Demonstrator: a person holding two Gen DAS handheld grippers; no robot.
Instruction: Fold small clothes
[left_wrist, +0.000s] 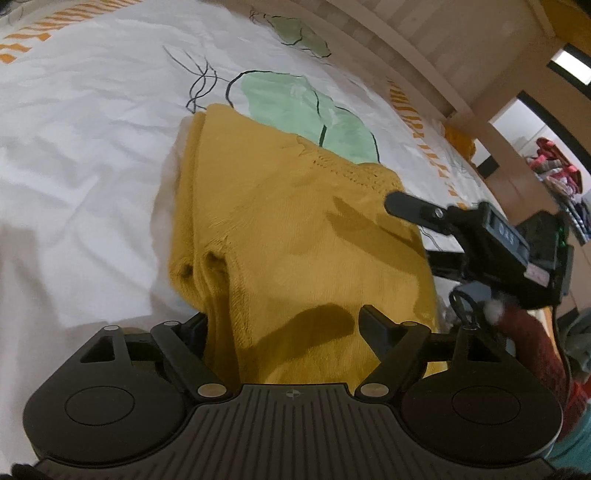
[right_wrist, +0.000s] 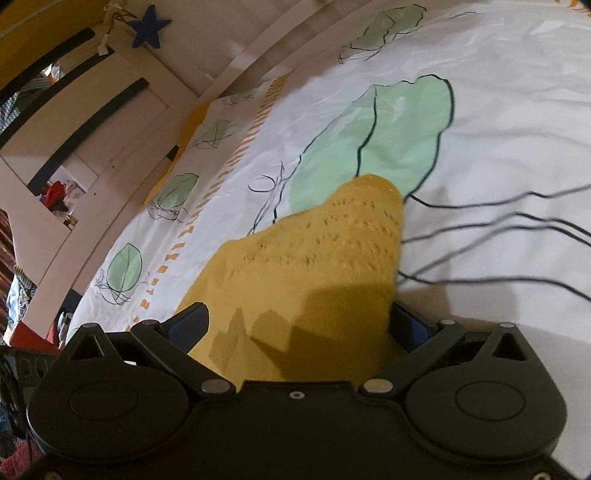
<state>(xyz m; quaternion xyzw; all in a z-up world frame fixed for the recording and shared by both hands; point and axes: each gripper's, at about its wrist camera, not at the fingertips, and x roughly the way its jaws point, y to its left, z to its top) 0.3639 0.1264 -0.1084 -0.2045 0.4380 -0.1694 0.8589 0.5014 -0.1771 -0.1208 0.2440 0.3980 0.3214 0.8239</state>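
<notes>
A mustard-yellow knit garment (left_wrist: 280, 206) lies folded on the white bed cover (left_wrist: 81, 155) printed with green leaves. My left gripper (left_wrist: 286, 325) hangs over the garment's near end, jaws wide apart, the knit spread below and between the fingers, neither pad pressing it. In the right wrist view the same garment (right_wrist: 317, 258) runs away from my right gripper (right_wrist: 299, 325), whose jaws also stand wide with cloth between them, unpinched. The right gripper (left_wrist: 410, 230) shows in the left wrist view at the garment's right edge, held by a hand in a red sleeve (left_wrist: 532, 343).
A pale wooden bed frame (left_wrist: 424, 40) borders the far side of the bed cover. Shelves with piled clothes (left_wrist: 557, 173) stand beyond it. A blue felt star (right_wrist: 149, 26) hangs on the frame. White cover stretches to the left of the garment.
</notes>
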